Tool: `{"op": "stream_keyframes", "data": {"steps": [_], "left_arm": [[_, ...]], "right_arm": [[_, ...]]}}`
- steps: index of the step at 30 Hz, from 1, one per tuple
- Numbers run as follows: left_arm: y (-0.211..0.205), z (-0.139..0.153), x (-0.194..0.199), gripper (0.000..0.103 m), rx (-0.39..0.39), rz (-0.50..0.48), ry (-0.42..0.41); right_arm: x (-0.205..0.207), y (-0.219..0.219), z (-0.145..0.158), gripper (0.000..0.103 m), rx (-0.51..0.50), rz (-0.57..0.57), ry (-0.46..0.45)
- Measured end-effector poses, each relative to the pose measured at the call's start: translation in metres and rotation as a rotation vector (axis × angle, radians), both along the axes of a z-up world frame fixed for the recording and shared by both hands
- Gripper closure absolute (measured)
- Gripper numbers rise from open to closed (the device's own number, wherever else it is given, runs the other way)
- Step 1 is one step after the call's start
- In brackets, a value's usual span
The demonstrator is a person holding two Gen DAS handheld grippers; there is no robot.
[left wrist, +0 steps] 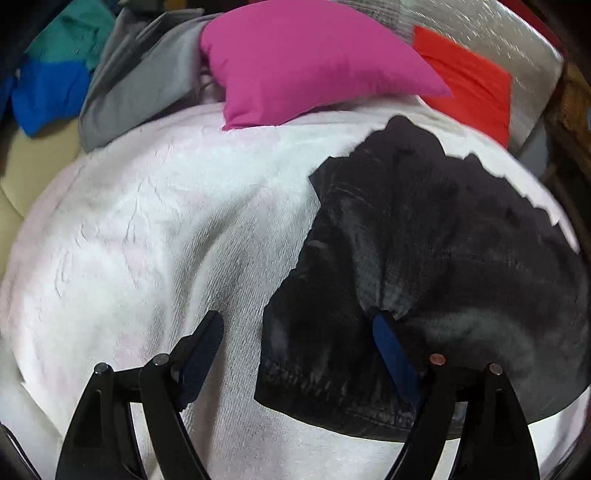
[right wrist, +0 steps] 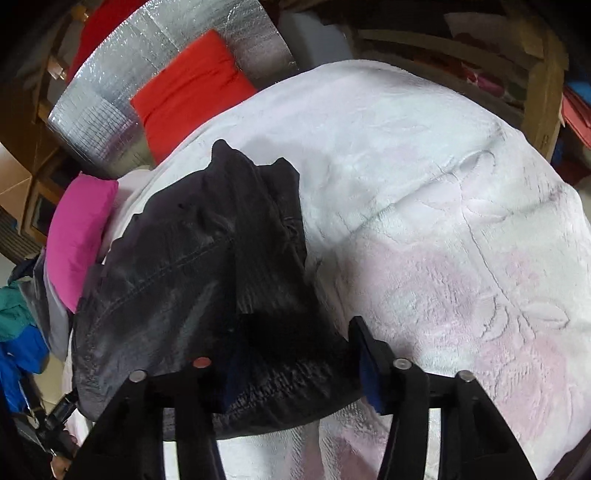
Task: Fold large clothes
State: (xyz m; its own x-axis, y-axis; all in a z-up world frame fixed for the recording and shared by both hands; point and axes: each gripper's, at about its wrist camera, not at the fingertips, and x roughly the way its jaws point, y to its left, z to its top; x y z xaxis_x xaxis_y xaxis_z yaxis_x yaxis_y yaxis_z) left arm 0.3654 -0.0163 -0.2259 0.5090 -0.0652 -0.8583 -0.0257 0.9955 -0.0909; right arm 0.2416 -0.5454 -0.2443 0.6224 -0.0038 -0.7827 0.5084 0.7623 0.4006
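A black denim garment (left wrist: pixel 424 240) lies folded and rumpled on a white and pale pink blanket (left wrist: pixel 147 240). My left gripper (left wrist: pixel 299 321) is wide open above the garment's near left corner. Its left finger hangs over bare blanket, and its right fingertip (left wrist: pixel 382 319) touches a pucker in the denim. In the right wrist view the same garment (right wrist: pixel 184 266) fills the left half. My right gripper (right wrist: pixel 297 328) stands partly open astride the near hemmed corner, and the cloth lies flat between its pads.
A pink pillow (left wrist: pixel 306 62), a red cushion (left wrist: pixel 469 81) and a silver foil mat (left wrist: pixel 480 26) sit at the blanket's far edge. Grey clothes (left wrist: pixel 136 85) and a blue and teal garment (left wrist: pixel 55 74) are heaped at the far left. Wooden shelving (right wrist: pixel 543 92) stands beyond the blanket (right wrist: pixel 443 221).
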Motion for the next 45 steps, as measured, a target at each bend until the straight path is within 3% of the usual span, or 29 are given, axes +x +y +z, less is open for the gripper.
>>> {"op": "stream_keyframes", "data": {"steps": [1,5,8,10,11,15,18,21,26,29,30,32,35,37,40,43,45], "left_arm": [[-0.001,0.004,-0.002,0.019,-0.001,-0.002,-0.010],[-0.001,0.018,-0.012,0.019,0.003,-0.015,-0.091],[0.000,0.002,-0.002,0.019,0.040,-0.007,-0.020],[0.006,-0.003,0.001,0.019,-0.012,0.008,0.008],[0.008,0.001,-0.001,0.019,-0.021,0.015,-0.005],[0.004,0.025,-0.018,0.019,0.033,0.016,-0.124],[-0.003,0.044,-0.035,0.019,0.058,-0.005,-0.240],[-0.014,0.054,-0.045,0.019,0.068,-0.049,-0.299],[-0.051,0.033,-0.040,0.019,0.156,-0.152,-0.237],[-0.070,0.002,-0.029,0.018,0.248,-0.192,-0.101],[-0.070,0.000,-0.028,0.018,0.249,-0.191,-0.104],[-0.069,0.011,-0.032,0.018,0.230,-0.189,-0.135],[-0.067,0.026,-0.041,0.018,0.156,-0.204,-0.190],[-0.073,0.033,-0.046,0.018,0.149,-0.213,-0.228],[-0.091,0.032,-0.051,0.018,0.193,-0.248,-0.253],[-0.108,0.006,-0.038,0.018,0.258,-0.270,-0.178],[-0.111,-0.001,-0.033,0.016,0.272,-0.260,-0.163]], "right_arm": [[-0.003,0.002,0.009,0.067,-0.019,-0.007,-0.039],[-0.009,0.014,0.033,0.069,-0.132,-0.015,-0.127],[0.008,0.005,0.002,0.066,-0.078,-0.017,0.036],[0.006,-0.001,-0.002,0.065,-0.038,-0.032,0.042],[0.001,-0.002,0.007,0.064,-0.042,-0.039,0.015],[-0.027,-0.004,0.036,0.043,-0.073,-0.121,-0.139],[-0.038,0.010,0.055,0.043,-0.125,-0.105,-0.249],[-0.026,0.037,0.062,0.043,-0.130,0.004,-0.302],[0.016,0.087,0.044,0.051,-0.141,0.188,-0.206],[0.041,0.107,0.008,0.051,-0.107,0.251,-0.005],[0.044,0.110,0.005,0.051,-0.119,0.245,0.014],[0.044,0.115,0.015,0.051,-0.148,0.238,-0.026],[0.037,0.121,0.039,0.051,-0.125,0.244,-0.183],[0.041,0.127,0.044,0.051,-0.141,0.247,-0.222],[0.064,0.137,0.034,0.051,-0.090,0.282,-0.185],[0.088,0.147,0.004,0.050,-0.094,0.296,-0.053],[0.089,0.151,-0.002,0.050,-0.117,0.293,-0.040]]}}
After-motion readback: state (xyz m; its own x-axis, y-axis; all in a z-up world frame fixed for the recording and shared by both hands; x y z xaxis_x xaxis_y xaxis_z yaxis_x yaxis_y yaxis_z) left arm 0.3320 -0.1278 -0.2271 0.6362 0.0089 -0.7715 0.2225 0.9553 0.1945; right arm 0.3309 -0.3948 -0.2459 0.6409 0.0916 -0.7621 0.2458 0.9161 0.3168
